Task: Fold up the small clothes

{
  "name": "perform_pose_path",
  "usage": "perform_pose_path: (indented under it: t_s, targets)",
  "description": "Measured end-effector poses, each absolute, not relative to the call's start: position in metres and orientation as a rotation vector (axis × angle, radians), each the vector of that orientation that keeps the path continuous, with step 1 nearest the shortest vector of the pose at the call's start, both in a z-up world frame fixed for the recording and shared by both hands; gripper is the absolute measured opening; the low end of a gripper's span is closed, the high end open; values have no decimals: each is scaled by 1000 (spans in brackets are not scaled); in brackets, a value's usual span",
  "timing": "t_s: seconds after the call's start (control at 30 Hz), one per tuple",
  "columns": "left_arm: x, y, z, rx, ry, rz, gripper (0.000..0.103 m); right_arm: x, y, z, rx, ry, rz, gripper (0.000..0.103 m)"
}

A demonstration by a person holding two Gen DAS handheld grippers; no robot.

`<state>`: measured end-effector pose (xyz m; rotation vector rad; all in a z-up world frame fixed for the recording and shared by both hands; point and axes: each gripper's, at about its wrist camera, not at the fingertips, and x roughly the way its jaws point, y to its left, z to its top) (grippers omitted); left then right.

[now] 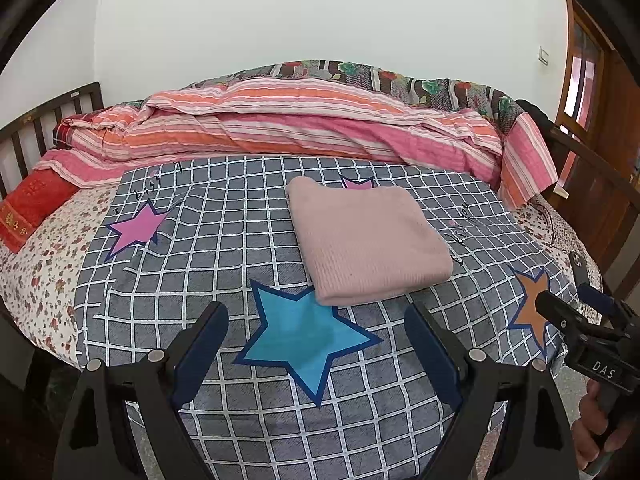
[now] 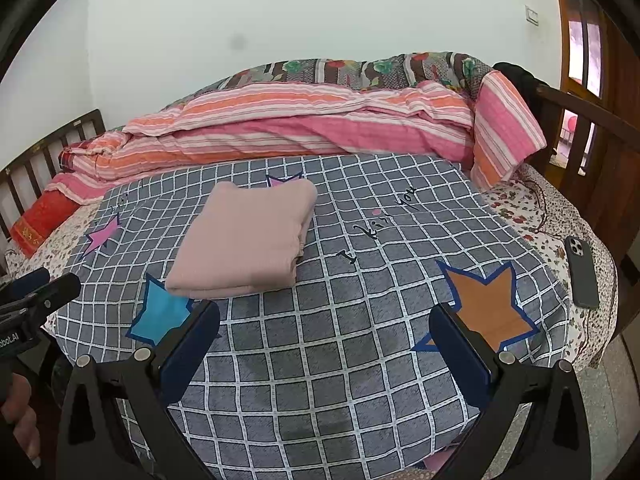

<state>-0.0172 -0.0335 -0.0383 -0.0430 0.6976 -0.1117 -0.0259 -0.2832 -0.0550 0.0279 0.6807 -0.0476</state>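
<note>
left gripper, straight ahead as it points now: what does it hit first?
Probably the blue star printed on the grey checked blanket, between the open left gripper fingers. The folded pink knit garment lies just beyond; depth is unclear.

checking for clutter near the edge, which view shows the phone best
The right wrist view: the dark phone lies face down in full on the floral sheet, camera lenses visible. The left wrist view shows only a sliver of it behind the right claw.
</note>
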Motion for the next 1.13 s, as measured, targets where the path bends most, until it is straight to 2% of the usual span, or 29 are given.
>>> perform_pose_path:
  t_s: [1.13]
  targets:
    - [-21,-32,-38,-57,693,-103,90,-29,-281,-49,46,662,-46,102]
